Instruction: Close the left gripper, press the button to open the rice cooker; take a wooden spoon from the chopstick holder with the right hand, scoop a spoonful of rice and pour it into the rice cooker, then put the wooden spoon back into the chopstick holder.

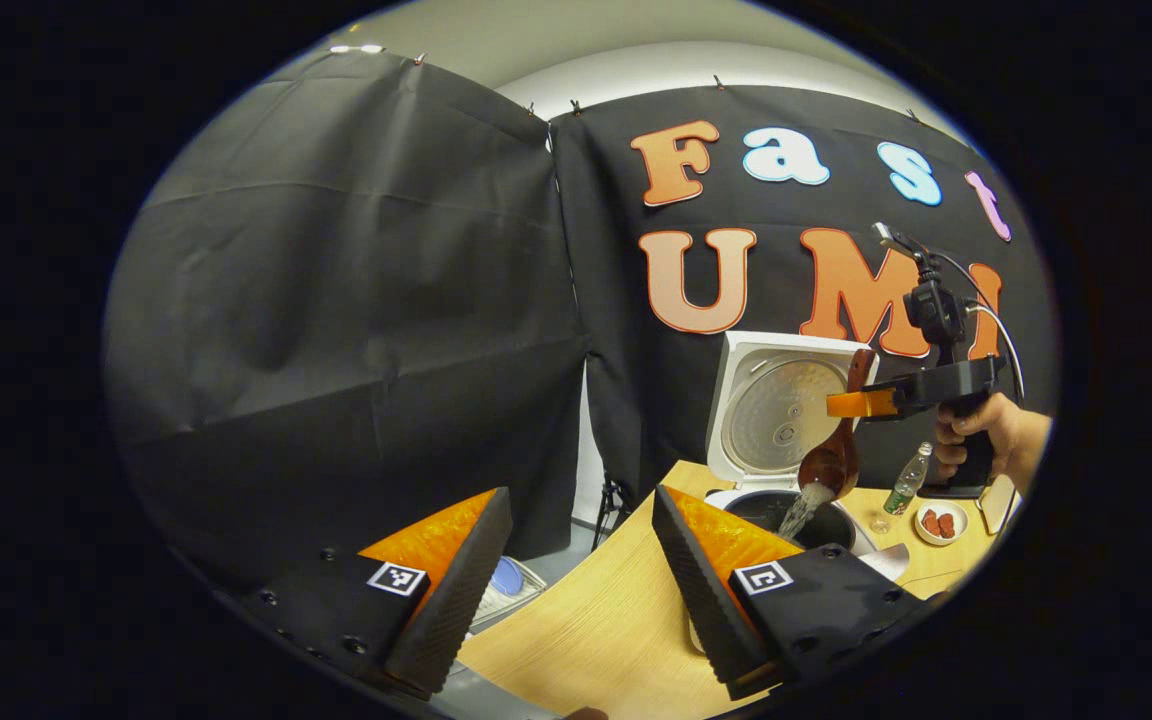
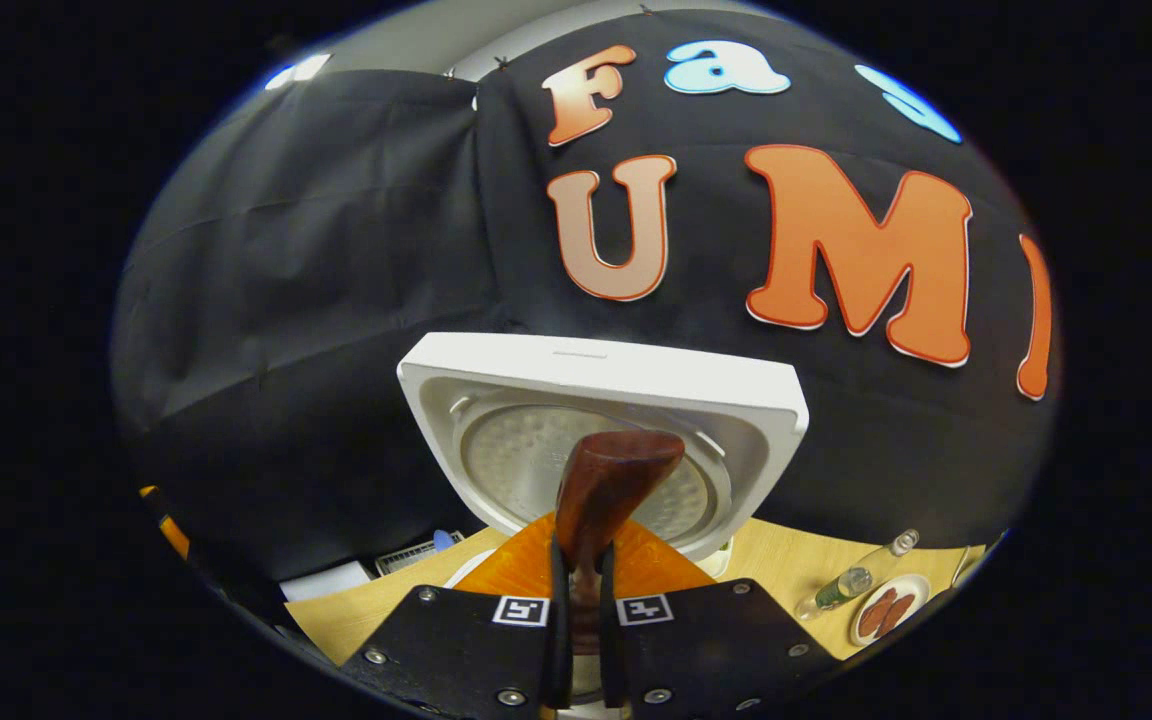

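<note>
Right gripper (image 2: 576, 610) is clamped on the spoon (image 2: 604, 490), both fingers pressing the handle, which sticks up between and past the tips toward the raised lid (image 2: 604, 385). In the left gripper view that gripper (image 1: 851, 403) hangs over the cooker (image 1: 786, 510) with a hand (image 1: 981, 440) on its grip; the spoon (image 1: 834, 450) hangs bowl-down below its fingers and rice (image 1: 798, 512) streams from the bowl into the pot. So the pour is underway, the lid is already open, and the spoon is not yet returned; I cannot pick out the chopstick holder. Left gripper (image 1: 581, 570) is idle, fingers spread wide with nothing between them; the table (image 1: 596, 620) shows in the gap, and the cooker sits ahead of the right finger (image 1: 701, 570). Beyond the cooker are a bottle (image 1: 908, 480) and a small dish (image 1: 939, 523). Risks: the stream falls near the pot's rim as far as I can judge, so a small drift of the hand would spill grains on the table. Grip is near the handle's top, so the long spoon could pivot between the fingers. Pulling away too soon would trail leftover grains. A swing back could knock the lid.
</note>
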`<state>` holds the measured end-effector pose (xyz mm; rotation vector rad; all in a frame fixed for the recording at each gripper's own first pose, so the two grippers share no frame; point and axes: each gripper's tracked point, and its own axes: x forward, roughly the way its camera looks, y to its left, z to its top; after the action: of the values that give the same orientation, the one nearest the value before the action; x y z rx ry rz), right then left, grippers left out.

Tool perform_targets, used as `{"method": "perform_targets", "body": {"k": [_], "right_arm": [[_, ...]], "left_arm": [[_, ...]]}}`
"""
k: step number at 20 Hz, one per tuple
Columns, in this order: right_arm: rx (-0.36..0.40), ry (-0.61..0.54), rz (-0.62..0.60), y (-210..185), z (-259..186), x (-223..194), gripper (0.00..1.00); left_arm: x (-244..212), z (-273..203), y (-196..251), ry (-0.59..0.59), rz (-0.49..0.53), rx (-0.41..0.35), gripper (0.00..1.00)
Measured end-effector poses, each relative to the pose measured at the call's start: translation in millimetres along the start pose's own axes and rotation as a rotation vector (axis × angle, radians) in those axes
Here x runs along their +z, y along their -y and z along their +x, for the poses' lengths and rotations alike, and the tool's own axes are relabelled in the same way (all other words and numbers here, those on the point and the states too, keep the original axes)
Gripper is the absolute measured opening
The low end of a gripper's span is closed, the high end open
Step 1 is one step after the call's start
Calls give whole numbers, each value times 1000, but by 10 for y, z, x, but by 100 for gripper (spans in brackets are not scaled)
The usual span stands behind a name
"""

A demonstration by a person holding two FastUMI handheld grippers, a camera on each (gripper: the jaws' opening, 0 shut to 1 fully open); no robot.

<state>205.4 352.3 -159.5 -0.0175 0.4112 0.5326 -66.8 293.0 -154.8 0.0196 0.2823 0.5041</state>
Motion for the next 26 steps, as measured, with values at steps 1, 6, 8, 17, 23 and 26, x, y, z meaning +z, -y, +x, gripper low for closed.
{"method": "perform_targets", "body": {"k": [1,6,8,17,23,26], "right_arm": [[11,1,-22,-24,-5,34,10],[24,43,-169,-109,-42,225,10],[32,88,-215,-145,-88,313,10],[95,69,160,161,-664,184,10],[-55,41,405,1215,-1407,-558,11],[-155,35,513,1729,-1934,-970,11]], "left_arm": [[1,-5,9,-1,2,1,94],[-27,-30,32,-11,1,2,94],[-36,-40,36,-13,5,8,94],[-24,-151,256,-22,8,-8,94],[-116,-261,790,-33,20,-81,95],[-100,-384,1091,-29,17,-124,94]]}}
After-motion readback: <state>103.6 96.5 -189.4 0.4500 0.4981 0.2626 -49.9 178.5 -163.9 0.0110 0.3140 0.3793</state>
